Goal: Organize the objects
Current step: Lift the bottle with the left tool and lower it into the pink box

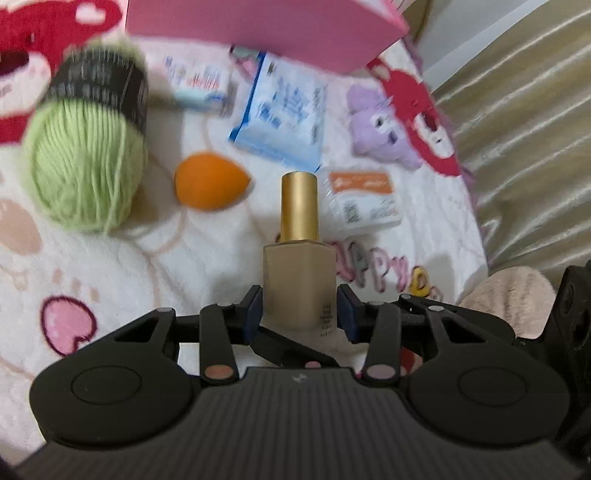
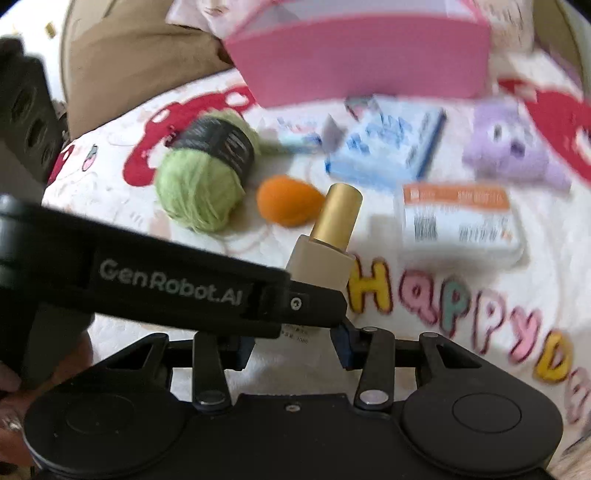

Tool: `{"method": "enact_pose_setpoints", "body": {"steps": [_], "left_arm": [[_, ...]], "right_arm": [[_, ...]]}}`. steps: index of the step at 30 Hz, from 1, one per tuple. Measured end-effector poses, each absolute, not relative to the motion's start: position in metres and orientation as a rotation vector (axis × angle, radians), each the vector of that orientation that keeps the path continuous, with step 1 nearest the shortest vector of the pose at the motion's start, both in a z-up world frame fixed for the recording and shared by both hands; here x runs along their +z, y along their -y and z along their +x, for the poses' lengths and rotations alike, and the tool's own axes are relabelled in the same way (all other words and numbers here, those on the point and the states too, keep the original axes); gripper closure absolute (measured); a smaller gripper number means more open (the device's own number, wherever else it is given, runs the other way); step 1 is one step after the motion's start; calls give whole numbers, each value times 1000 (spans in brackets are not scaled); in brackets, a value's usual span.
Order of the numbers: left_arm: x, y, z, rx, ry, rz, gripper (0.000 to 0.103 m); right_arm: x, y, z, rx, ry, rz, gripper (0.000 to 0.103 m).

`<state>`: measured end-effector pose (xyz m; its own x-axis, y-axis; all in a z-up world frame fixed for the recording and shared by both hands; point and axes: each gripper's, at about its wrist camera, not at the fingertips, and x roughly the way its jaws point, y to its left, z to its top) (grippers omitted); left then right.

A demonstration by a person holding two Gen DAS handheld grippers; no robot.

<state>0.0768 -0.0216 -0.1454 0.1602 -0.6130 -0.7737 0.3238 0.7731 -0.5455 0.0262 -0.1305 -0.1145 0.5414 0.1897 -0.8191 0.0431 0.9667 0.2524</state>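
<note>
1. Left tongs (image 1: pixel 299 306): closed on the base of a square beige glass bottle with a tall gold cap (image 1: pixel 299 273), held upright above the plush white printed blanket (image 1: pixel 110 288)
2. Right tongs (image 2: pixel 293 349): pads flank the same bottle's base; contact hidden by the left tongs' arm, cannot tell
3. Mid-blanket: orange teardrop sponge (image 1: pixel 208 182), green yarn ball (image 1: pixel 86 181), white-and-orange packet (image 1: pixel 364 201)
4. Far: blue-and-white pouch (image 1: pixel 284 114), purple plush toy (image 1: pixel 380 125), pink box (image 1: pixel 258 29)

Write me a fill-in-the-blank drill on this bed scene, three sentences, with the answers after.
1. The bottle clamped in the left claw has a ____ cap.
2. The egg-shaped sponge beside the green yarn ball is ____.
3. The open box at the far end of the blanket is ____.

Answers: gold; orange; pink
</note>
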Motion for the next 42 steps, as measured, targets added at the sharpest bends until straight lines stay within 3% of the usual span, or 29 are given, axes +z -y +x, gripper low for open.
{"method": "enact_pose_setpoints", "body": {"steps": [14, 20, 27, 42], "left_arm": [[-2, 43, 144, -792, -1050, -171, 62], [24, 72, 205, -755, -1009, -174, 61], [2, 98, 280, -711, -1042, -266, 61], [-91, 143, 387, -605, -1183, -392, 61]], "right_arm": [[13, 184, 76, 203, -795, 238, 55], [41, 216, 137, 177, -761, 188, 55], [34, 264, 214, 144, -797, 198, 57], [-48, 303, 314, 3, -961, 193, 60]]}}
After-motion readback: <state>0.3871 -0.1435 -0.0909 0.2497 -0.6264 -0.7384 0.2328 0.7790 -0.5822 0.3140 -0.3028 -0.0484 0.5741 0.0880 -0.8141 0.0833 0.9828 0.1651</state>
